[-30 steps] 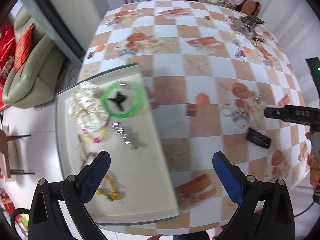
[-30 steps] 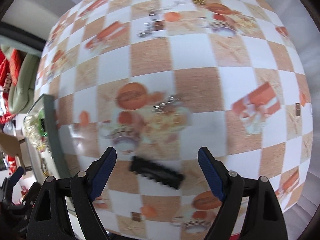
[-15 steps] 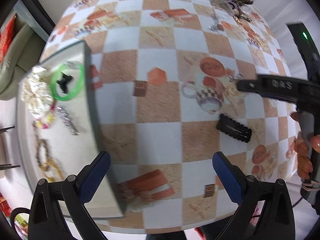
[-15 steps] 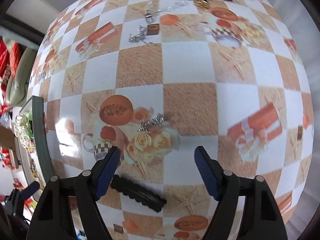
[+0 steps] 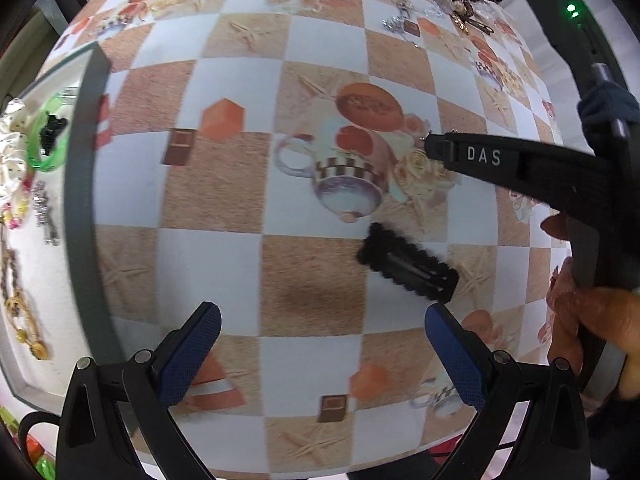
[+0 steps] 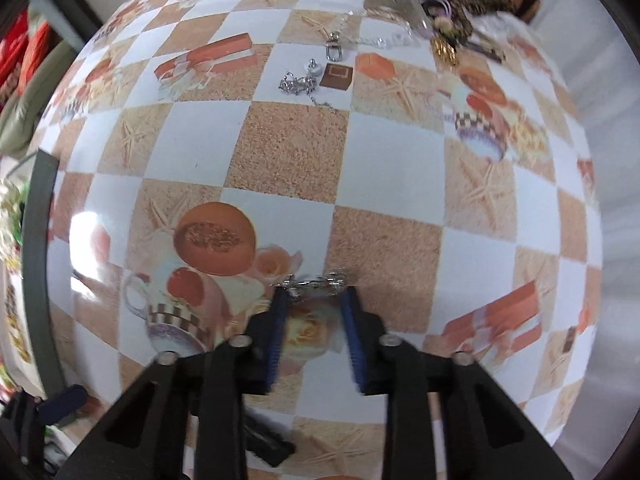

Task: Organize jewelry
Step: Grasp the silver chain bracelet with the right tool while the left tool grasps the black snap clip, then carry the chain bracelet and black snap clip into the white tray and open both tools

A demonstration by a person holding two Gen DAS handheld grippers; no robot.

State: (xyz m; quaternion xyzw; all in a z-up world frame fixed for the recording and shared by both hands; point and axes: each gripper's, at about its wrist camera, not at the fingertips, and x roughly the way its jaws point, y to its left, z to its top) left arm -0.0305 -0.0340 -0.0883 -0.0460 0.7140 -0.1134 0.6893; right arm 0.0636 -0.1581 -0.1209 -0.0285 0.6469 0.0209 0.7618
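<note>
My right gripper (image 6: 315, 312) points down at the checked tablecloth and its jaws are closing. A small silver jewelry piece (image 6: 316, 282) lies across its fingertips, and I see no firm pinch on it. A black scalloped hair clip (image 5: 408, 266) lies on the cloth just ahead and right of my open left gripper (image 5: 324, 340), which holds nothing. In the right wrist view the hair clip (image 6: 266, 446) is partly hidden under the gripper body. The right gripper's black body (image 5: 520, 168) reaches in from the right, held by a hand.
A white tray with a dark grey rim (image 5: 80, 200) sits at the left and holds a green bangle (image 5: 44, 136), beaded bracelets and a silver piece. Far across the table lie a silver chain (image 6: 308, 80) and a heap of mixed jewelry (image 6: 460, 12).
My left gripper swung right and down, from above the tray to beside the black hair clip. My right gripper moved forward off the clip, sank to the silver piece and narrowed its jaws.
</note>
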